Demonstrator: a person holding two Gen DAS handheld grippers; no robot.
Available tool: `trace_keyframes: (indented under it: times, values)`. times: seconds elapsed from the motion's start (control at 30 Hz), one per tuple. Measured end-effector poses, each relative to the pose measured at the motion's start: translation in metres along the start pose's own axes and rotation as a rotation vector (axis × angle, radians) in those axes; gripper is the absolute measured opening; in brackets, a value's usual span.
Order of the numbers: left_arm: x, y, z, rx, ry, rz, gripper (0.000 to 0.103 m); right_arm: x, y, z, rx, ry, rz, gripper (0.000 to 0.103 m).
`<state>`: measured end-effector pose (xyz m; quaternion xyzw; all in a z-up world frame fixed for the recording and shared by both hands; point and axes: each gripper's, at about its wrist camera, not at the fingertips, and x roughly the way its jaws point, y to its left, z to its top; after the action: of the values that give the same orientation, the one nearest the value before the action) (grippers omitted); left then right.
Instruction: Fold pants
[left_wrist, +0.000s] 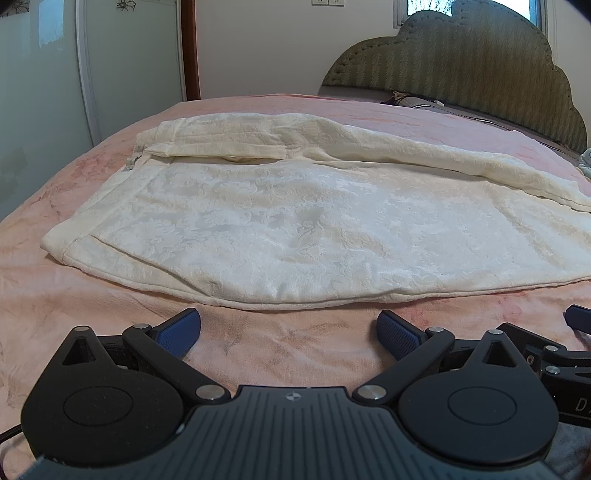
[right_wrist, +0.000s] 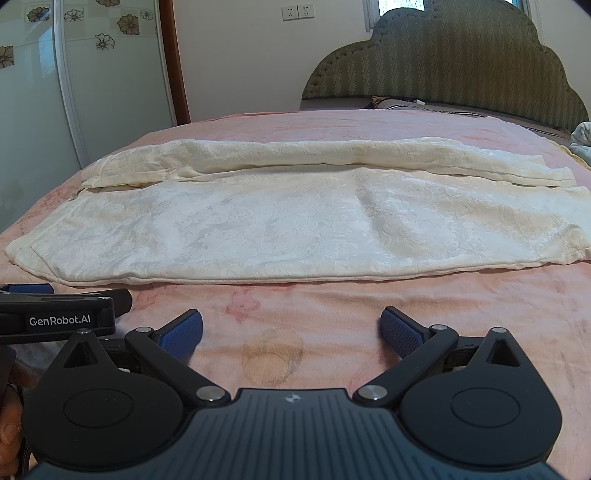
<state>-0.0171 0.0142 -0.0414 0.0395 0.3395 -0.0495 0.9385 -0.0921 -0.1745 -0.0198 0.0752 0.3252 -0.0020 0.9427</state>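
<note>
pink bed (right_wrist: 332, 325); cream pants (right_wrist: 295, 229) spread flat on it

Bare bedspread (right_wrist: 332, 306) before pants (right_wrist: 295, 229); headboard (right_wrist: 461, 66) behind

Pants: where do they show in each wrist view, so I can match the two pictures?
Left wrist view: the cream pants fill the middle, spread across the pink bedspread, running off the right edge.
Right wrist view: the pants lie across the middle, nearly edge to edge.
Shared landmark: the green scalloped headboard at upper right.
</note>
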Motion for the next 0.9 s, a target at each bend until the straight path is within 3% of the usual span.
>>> trace_keyframes:
  times: [0.3,0.53,0.77,0.9]
  values:
    - [-0.008,0.009,0.012,-0.002,0.041,-0.026,0.102,-0.001,-0.008,0.001,0.011,0.003,0.037,0.103]
    - [-0.024,0.02,0.03,-0.016,-0.003,-0.029,0.102,-0.007,-0.018,0.005,0.064,0.012,0.103,0.103]
    - [-0.023,0.024,0.049,0.009,-0.031,0.017,0.102,-0.011,-0.027,0.022,0.167,0.017,0.257,0.103]
    - [-0.012,0.029,0.059,0.021,-0.036,0.04,0.103,-0.011,-0.016,0.042,0.059,-0.021,0.264,0.103]
